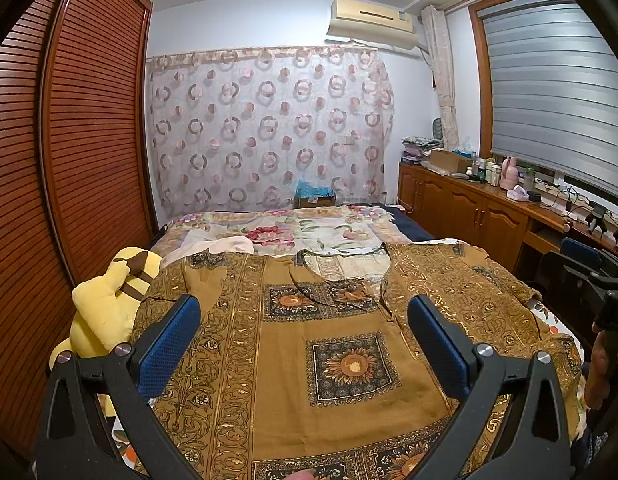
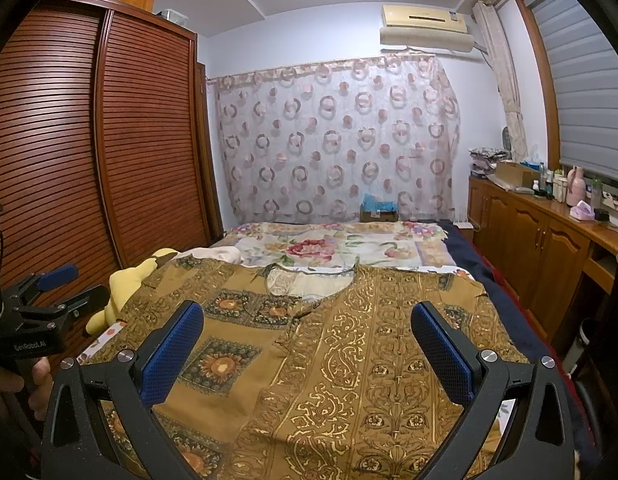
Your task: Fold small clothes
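Ahead of both tongs we see the bed (image 1: 413, 232), its floral cover stretching away to the far curtain (image 1: 269, 128). Spread flat across the near part of the bed, directly below and between our tongs, lies the brown patterned top (image 1: 329, 360), neckline pointing away from us and its sleeves reaching out to either side (the sunflower squares run down its middle panel). It covers nearly the whole width of the bed in front of us.

To the left of the left tongs, a yellow plush toy (image 1: 105, 304) sits at the bed's edge, touching the top's left sleeve. Beyond it stands the slatted wooden wardrobe (image 1: 69, 152). To the right of the right tongs runs a wooden cabinet (image 2: 541, 248) crowded with bottles and boxes.

Our left tongs (image 1: 305, 344) hover over the top's middle panel, spread wide, blue pads well apart, with nothing between them. Our right tongs (image 2: 309, 348) hover over the top's right half, likewise spread wide and empty. Neither touches the cloth, as far as we can tell.
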The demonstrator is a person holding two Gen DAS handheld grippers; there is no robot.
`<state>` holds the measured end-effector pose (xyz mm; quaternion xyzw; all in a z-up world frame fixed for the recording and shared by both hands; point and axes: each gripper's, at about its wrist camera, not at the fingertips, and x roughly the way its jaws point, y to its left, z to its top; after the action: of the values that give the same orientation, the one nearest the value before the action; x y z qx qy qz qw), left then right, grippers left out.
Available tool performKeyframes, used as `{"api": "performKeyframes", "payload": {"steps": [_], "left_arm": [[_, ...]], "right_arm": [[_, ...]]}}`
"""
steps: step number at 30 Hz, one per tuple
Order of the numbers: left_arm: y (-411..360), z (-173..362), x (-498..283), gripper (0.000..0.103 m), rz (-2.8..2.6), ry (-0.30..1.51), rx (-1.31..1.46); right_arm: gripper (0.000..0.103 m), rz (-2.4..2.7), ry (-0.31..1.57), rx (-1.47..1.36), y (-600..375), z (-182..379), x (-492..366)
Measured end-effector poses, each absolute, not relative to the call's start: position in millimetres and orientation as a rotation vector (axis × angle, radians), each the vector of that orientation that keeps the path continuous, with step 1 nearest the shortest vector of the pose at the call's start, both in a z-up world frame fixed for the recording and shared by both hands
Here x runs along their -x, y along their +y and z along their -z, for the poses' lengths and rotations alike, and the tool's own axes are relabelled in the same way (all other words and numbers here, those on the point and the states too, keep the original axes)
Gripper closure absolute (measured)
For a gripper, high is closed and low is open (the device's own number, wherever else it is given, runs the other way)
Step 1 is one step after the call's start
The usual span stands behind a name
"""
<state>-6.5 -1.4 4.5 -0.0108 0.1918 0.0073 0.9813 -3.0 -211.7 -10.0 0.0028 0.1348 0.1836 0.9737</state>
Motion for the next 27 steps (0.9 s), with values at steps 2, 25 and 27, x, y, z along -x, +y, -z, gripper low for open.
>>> {"api": "performKeyframes", "payload": {"steps": [2, 25, 27], "left_arm": [[-1.4, -4.2, 6.7, 0.0, -0.015, 0.385, 0.021], [-1.2, -3.2, 9.7, 0.0, -0.015, 0.381, 0.018], [-1.2, -3.1, 9.9, 0.0, -0.016, 0.381, 0.019]], "right_arm": [[0.0, -0.37, 0.271, -0.006, -211.6, 10.0, 3.2], [0.0, -0.372, 0.269, -0.008, -210.9, 9.9, 3.6], [0.0, -0.373, 0.269, -0.008, -210.3, 9.9, 3.4]]}}
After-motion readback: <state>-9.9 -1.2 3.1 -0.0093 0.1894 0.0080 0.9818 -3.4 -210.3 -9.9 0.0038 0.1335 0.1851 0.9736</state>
